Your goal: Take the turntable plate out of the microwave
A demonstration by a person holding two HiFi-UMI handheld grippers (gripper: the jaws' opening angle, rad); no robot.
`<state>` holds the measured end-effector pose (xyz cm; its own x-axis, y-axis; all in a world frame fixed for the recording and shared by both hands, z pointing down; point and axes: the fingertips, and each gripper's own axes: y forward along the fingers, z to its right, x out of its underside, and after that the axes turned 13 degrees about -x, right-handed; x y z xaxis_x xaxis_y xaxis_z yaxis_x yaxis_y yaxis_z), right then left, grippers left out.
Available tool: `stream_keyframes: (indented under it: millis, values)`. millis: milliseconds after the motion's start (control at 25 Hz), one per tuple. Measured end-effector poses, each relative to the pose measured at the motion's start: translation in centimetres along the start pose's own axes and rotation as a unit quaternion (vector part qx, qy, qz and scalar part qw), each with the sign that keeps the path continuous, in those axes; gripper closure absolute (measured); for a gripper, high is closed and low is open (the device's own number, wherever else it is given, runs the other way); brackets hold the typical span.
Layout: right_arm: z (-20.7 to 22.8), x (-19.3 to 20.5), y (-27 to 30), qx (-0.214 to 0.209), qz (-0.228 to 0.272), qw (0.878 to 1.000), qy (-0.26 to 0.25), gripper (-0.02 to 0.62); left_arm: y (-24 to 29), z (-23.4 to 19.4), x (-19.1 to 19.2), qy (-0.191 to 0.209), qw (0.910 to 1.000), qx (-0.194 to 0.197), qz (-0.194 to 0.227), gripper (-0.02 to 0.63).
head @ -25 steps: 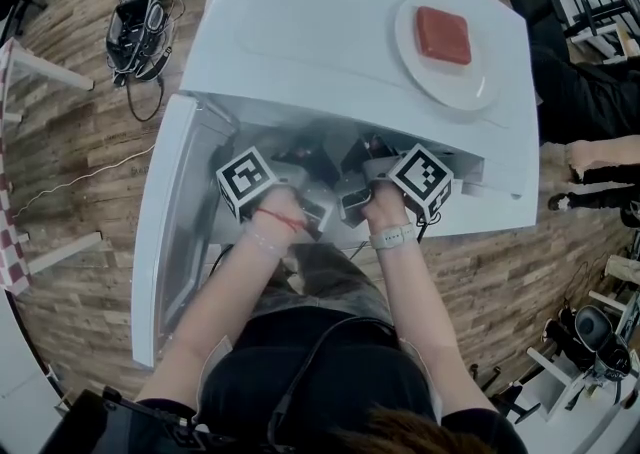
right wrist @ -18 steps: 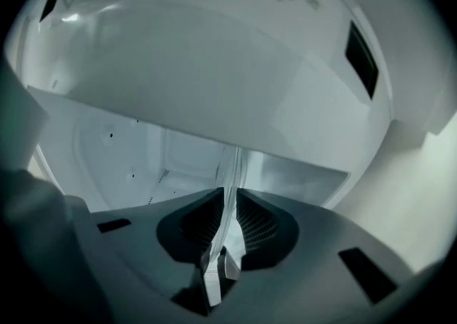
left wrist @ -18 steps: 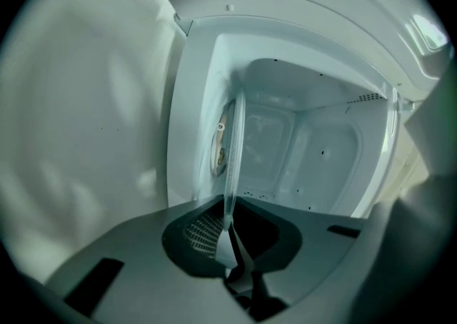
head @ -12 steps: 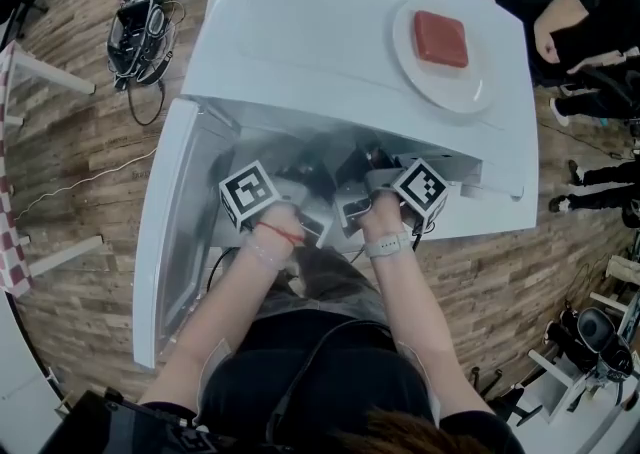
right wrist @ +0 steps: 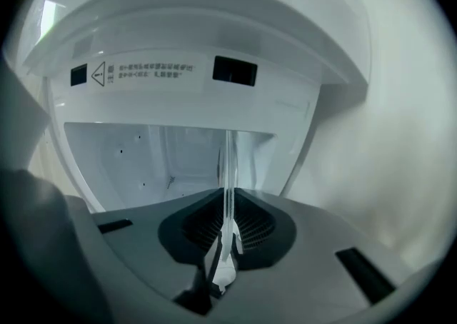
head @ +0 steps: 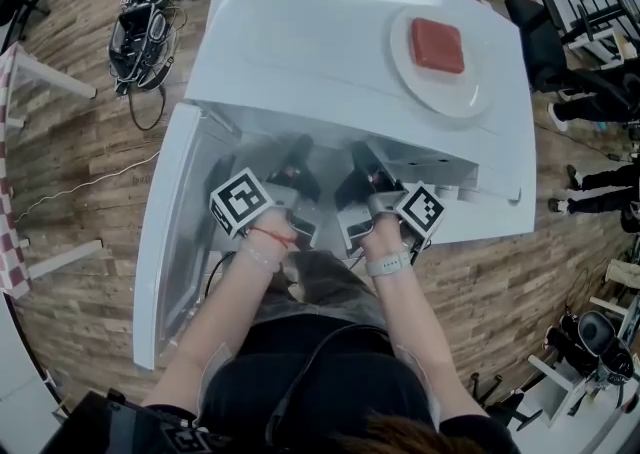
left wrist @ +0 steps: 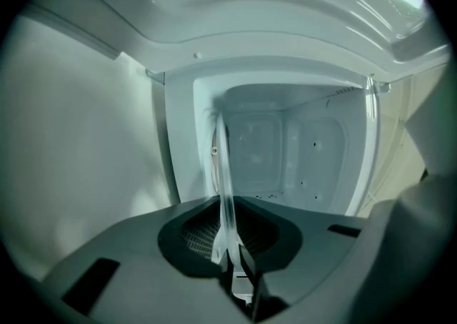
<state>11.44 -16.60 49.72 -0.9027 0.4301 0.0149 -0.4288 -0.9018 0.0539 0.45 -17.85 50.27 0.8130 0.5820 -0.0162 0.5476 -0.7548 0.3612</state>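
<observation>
You had both claws reaching into the open mouth of the microwave, its door swung wide to your left so that both arms could go in side by side. The left claw was pinching the rim of the glass turntable plate. In the left gripper view the glass ran as a thin clear strip straight out from between the jaws, seen edge-on with the cavity's back wall behind it. The right claw was closing its jaws, the plate's opposite rim already lying between them and the pads looking pressed onto the glass. Taking the plate at two sides made sense, I'd judge: it is wide, slick and breakable, and one pinch alone would let it tip. The plate was inside the cavity, at its front, not yet out; I could not tell whether it had cleared the floor there. On top of the microwave a white dish carrying a red block sat well away from your hands.
</observation>
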Motion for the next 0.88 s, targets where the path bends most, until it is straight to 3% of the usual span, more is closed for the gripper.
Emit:
stream_keyframes:
  millis: [440,880]
  values:
    - [-0.3,1.3,-1.4,-0.017,-0.020,1.000,0.012,0.546,-0.1,-0.2,-0.3,0.011,0.9998,0.018,0.003,0.561]
    - [-0.3,2.5,-2.5,-0.023,-0.051,0.998,0.014,0.546,-0.3,-0.4,-0.1,-0.004,0.9995,0.032,0.005,0.561]
